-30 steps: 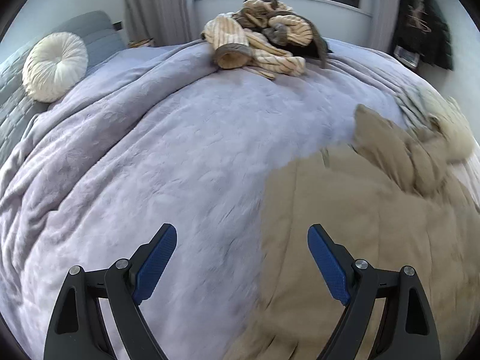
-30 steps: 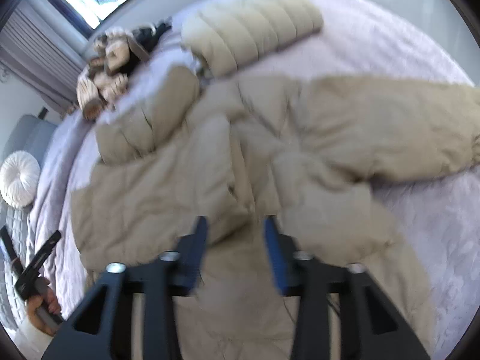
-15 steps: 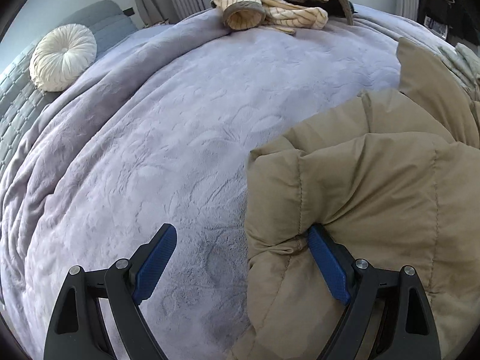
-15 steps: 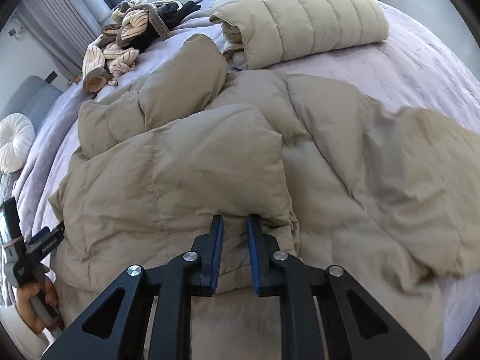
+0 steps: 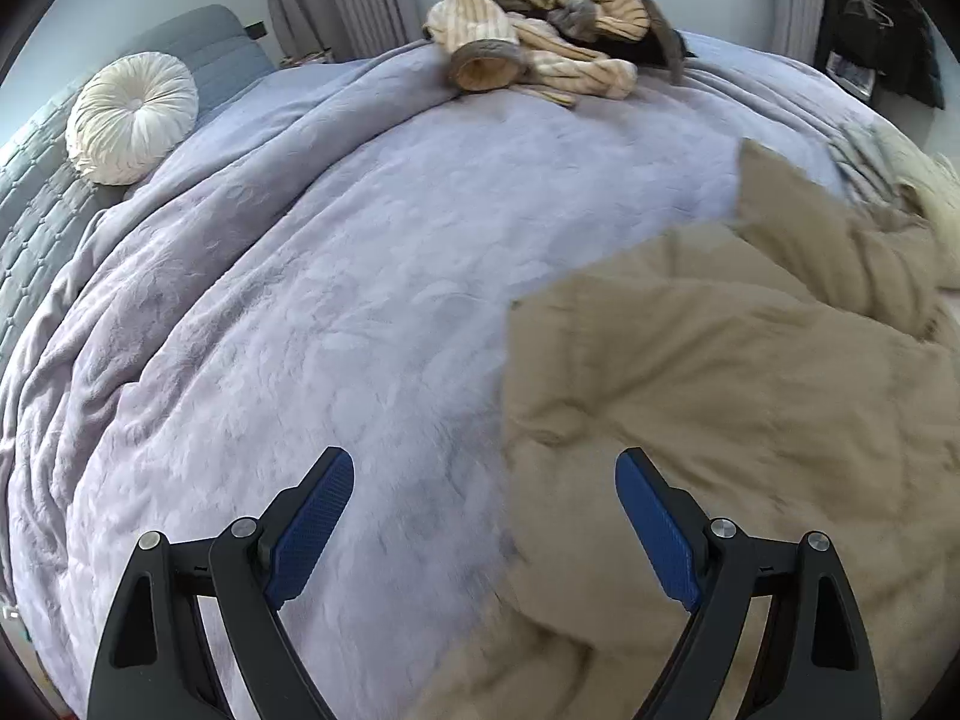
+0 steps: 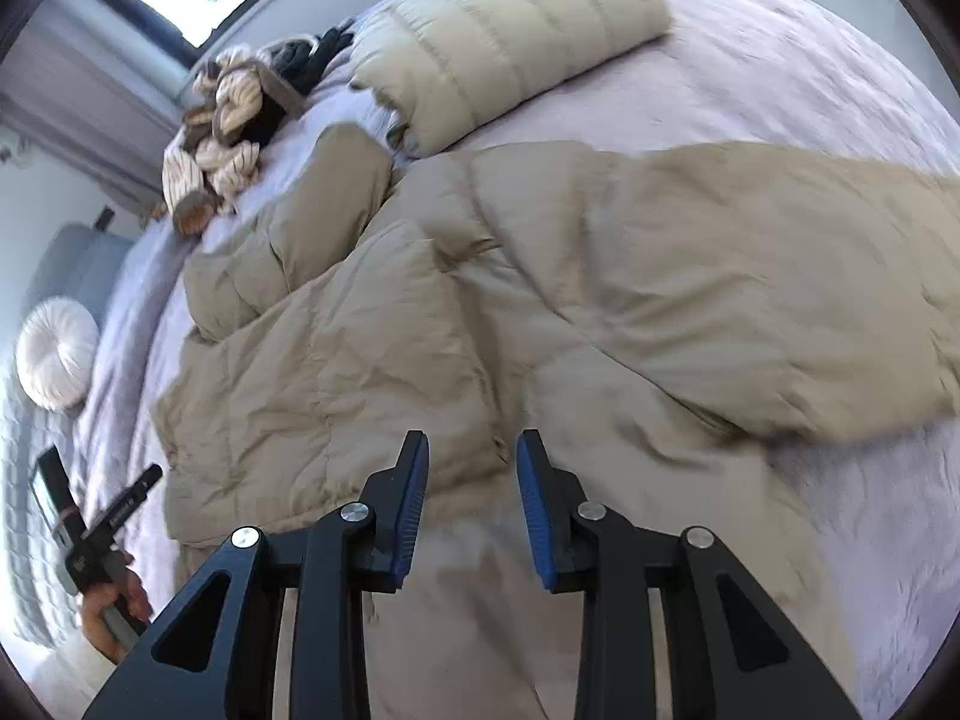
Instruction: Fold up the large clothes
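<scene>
1. The tan puffer jacket lies spread on the bed cover, at the near edge of the bed, with one sleeve reaching to the right edge.
2. The right gripper has just been opening its jaws. Half a second ago they were pinched on a fold of the jacket; now the blue pads stand partly apart above the fabric and hold nothing.
3. The left gripper stands wide open, as before. Half a second ago the jacket's edge was against its right pad; now the pads are free, with the edge lying beneath, between them.
4. A second, folded cream jacket stays at the far right of the bed.
5. The heap of striped clothes lies at the far edge, and the round white cushion at the left edge.
</scene>
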Demonstrator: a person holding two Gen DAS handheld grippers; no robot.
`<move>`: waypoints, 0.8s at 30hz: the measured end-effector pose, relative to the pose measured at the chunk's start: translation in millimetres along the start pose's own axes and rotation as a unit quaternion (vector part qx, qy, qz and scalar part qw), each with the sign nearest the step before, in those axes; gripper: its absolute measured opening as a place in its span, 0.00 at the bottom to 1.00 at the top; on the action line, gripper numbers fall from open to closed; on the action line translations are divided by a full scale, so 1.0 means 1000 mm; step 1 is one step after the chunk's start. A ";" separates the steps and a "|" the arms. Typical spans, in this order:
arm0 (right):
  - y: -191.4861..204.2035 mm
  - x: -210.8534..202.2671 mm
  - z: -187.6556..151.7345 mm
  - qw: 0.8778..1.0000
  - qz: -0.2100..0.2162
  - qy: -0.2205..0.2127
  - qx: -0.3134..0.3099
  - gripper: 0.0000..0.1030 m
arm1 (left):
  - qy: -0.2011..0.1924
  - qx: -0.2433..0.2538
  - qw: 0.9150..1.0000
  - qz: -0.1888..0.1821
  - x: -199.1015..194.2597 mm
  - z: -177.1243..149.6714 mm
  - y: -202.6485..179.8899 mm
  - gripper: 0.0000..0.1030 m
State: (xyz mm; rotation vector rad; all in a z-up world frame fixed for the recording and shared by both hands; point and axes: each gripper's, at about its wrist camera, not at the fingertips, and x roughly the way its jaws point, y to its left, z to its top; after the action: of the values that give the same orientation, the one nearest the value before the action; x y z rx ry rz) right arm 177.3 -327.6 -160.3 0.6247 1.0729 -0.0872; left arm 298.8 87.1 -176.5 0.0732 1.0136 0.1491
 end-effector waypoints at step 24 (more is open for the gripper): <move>-0.186 -0.109 -0.054 0.983 -0.010 -0.027 0.182 0.78 | 0.074 0.157 0.969 -0.174 -0.118 -0.093 -0.222 0.87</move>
State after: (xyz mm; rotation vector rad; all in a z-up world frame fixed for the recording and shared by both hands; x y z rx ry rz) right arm 14.1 -477.7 -167.2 0.9352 1.0173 -0.3225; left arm 178.4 -151.8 -156.0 0.1730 1.1770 -0.3320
